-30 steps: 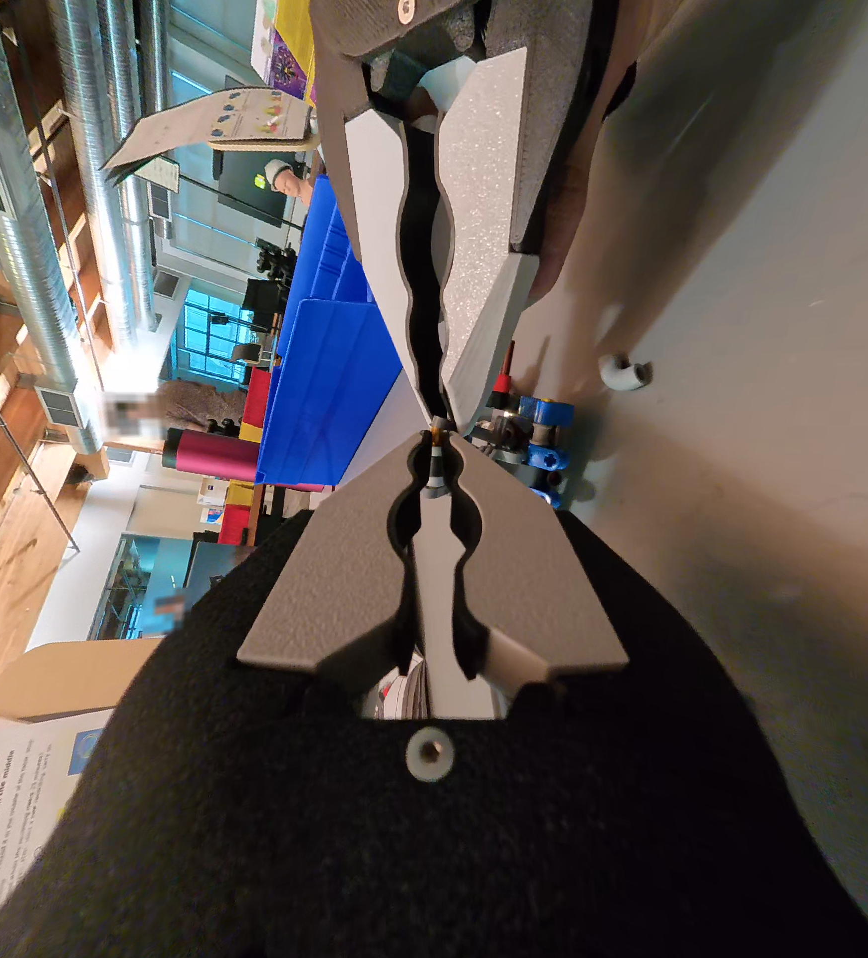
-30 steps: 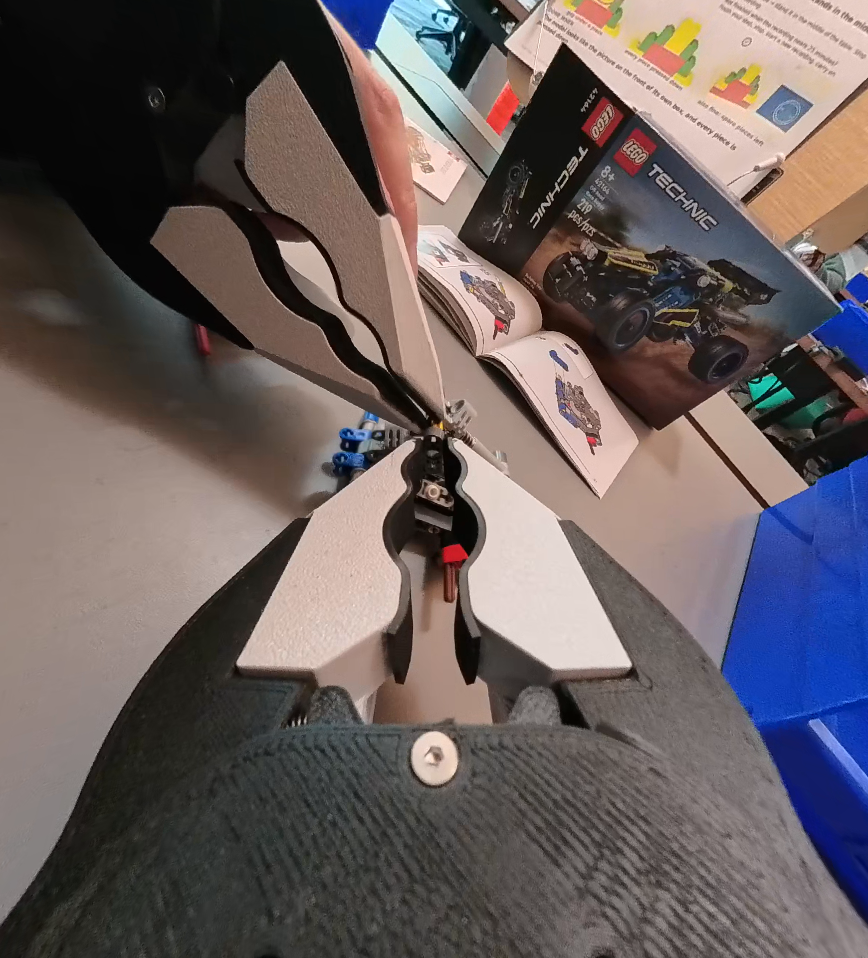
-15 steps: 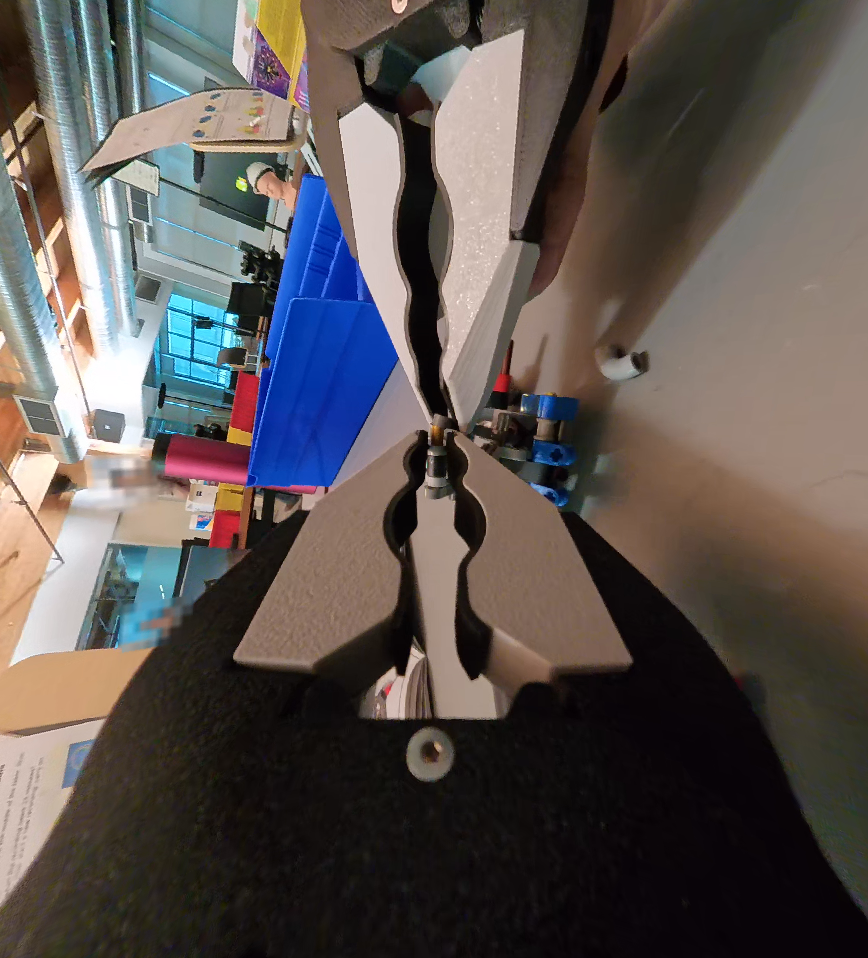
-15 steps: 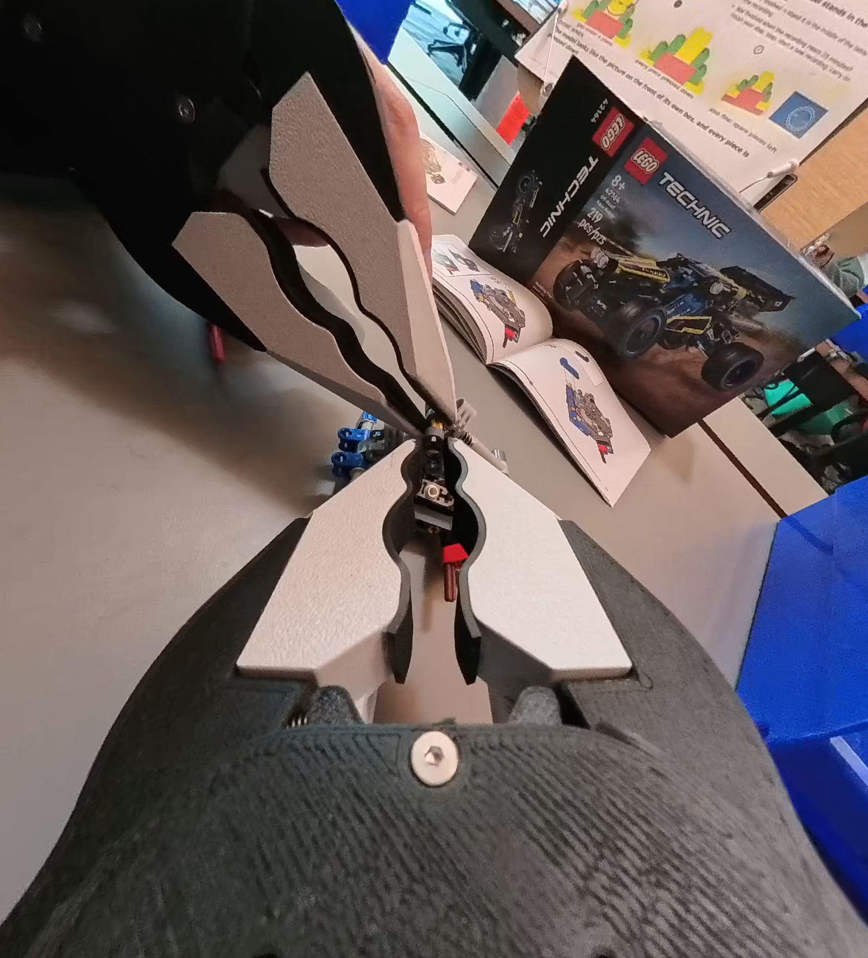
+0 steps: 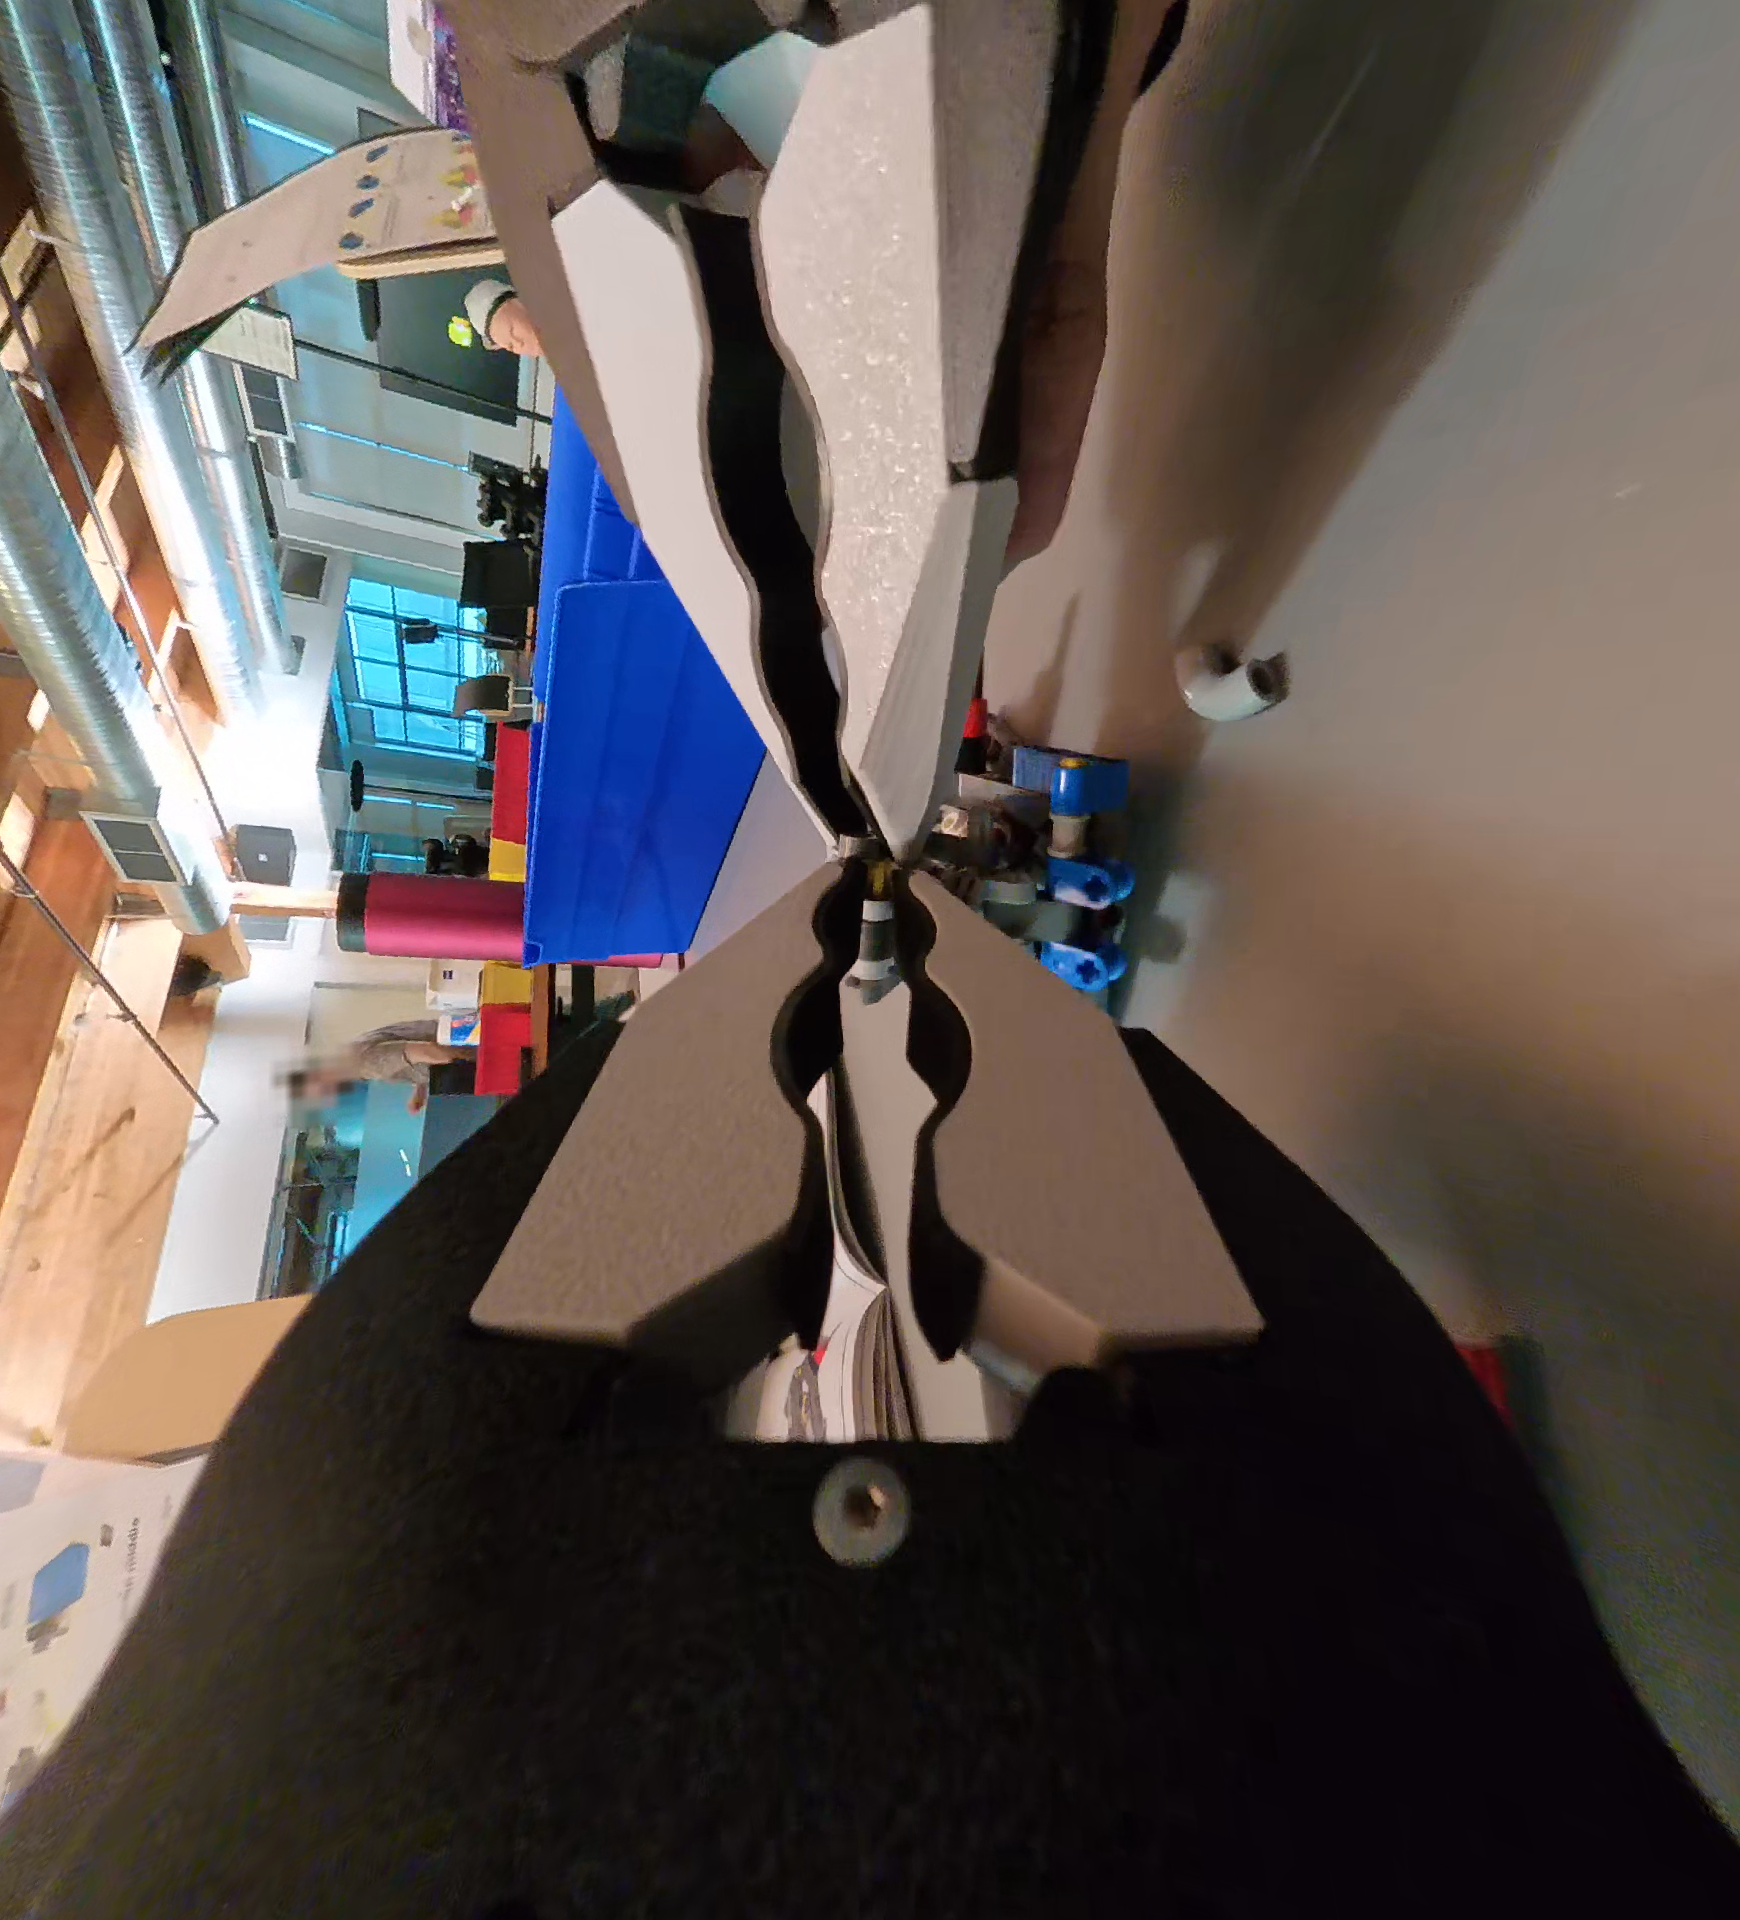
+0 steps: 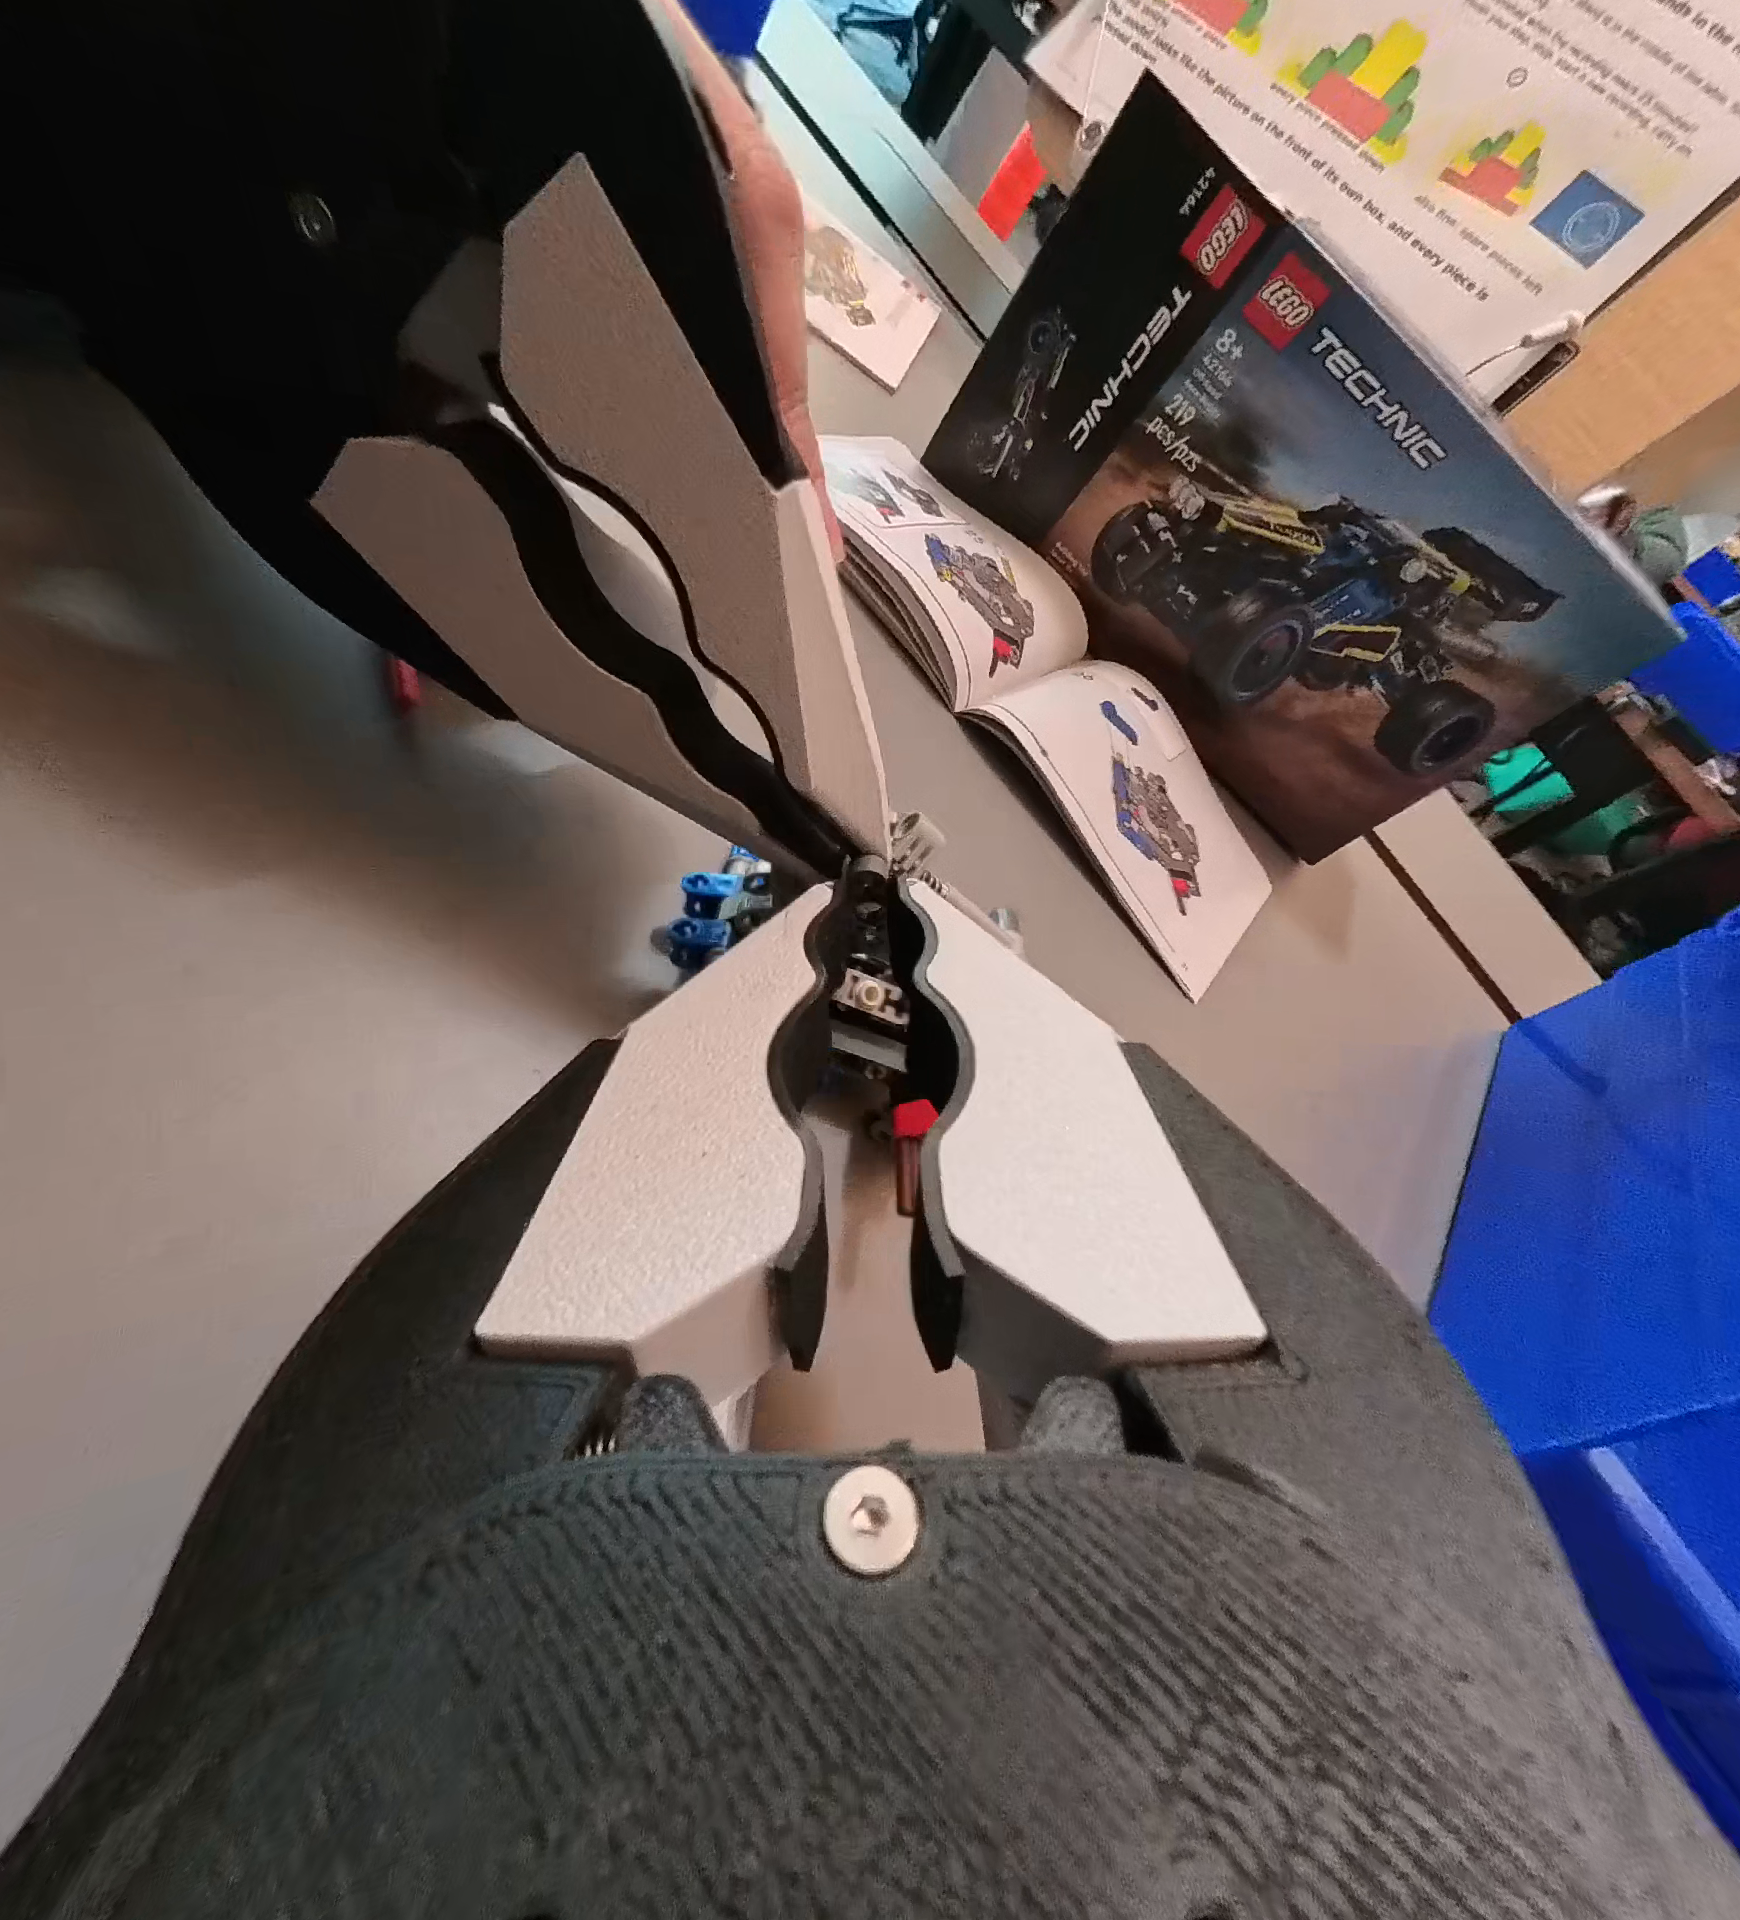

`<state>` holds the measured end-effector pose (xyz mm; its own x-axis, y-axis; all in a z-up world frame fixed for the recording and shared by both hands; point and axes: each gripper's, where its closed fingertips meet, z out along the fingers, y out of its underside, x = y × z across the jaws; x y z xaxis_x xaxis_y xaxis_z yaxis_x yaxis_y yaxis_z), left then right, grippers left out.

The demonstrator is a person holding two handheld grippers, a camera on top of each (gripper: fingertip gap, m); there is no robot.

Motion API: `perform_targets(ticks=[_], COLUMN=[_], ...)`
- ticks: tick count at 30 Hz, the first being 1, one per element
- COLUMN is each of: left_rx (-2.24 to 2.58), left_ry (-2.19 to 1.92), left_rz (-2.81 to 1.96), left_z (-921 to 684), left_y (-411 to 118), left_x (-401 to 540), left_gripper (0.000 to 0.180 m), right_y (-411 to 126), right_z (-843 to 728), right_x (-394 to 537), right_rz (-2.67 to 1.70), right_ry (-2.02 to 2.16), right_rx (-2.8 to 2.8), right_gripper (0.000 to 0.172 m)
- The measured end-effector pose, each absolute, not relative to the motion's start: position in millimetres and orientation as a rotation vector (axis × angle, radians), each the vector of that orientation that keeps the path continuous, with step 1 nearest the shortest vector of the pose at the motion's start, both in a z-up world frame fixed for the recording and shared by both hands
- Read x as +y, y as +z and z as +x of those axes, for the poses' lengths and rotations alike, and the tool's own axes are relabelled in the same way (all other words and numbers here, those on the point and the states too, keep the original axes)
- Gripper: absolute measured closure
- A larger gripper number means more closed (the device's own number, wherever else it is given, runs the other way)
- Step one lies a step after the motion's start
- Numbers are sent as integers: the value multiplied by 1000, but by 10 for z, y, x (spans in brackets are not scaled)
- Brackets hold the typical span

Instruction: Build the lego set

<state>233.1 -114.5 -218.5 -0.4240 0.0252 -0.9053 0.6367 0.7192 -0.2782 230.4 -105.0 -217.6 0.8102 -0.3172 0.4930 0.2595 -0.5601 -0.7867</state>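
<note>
My left gripper [image 5: 871, 883] is shut on a small grey and white spring piece [image 5: 874, 935] with a yellow end. My right gripper [image 6: 871, 899] is shut on a black brick assembly [image 6: 871, 1013] with a red axle [image 6: 913, 1122] between its fingers. The two grippers meet tip to tip just above the grey table [image 6: 222, 1039]. In the left wrist view the right gripper [image 5: 861, 831] comes down from above, and the assembly's blue connectors [image 5: 1079, 883] stick out to the right of its fingers. In the right wrist view the left gripper [image 6: 861, 847] comes in from the upper left, and the spring piece's grey end [image 6: 913, 831] shows at its tip.
A toy set box [image 6: 1313, 520] stands behind an open instruction booklet [image 6: 1053, 707]. A blue bin [image 6: 1655, 1195] is at the right and also shows in the left wrist view [image 5: 627, 769]. A white curved piece [image 5: 1224, 681] lies on the table.
Both grippers stay tip to tip with the same pieces in their grasps. The views have shifted only slightly.
</note>
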Motion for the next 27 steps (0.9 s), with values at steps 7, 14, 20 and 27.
perform_targets(ticks=[7,14,20,27], left_rx=[1937,1910,1926,1927], left_ry=[-811,-868,-998,-946], left_rz=[441,466,448,472], left_z=[2353,2319,2265,2283], left_y=[-2112,-2080,-1992,-2074], left_x=[-1147,-1139,-1115,-1116], left_gripper=[178,177,175,179], right_y=[-2169,-2182,-2196,-2191], right_z=[2282,2264,2259,2271], right_x=[-1041,-1037,-1043,-1072], right_rz=[-2020,-2011,-1997,-1987], right_ry=[-791,-738,-709,-703], right_rx=[-14,7,19,27], right_gripper=[168,168,167,168])
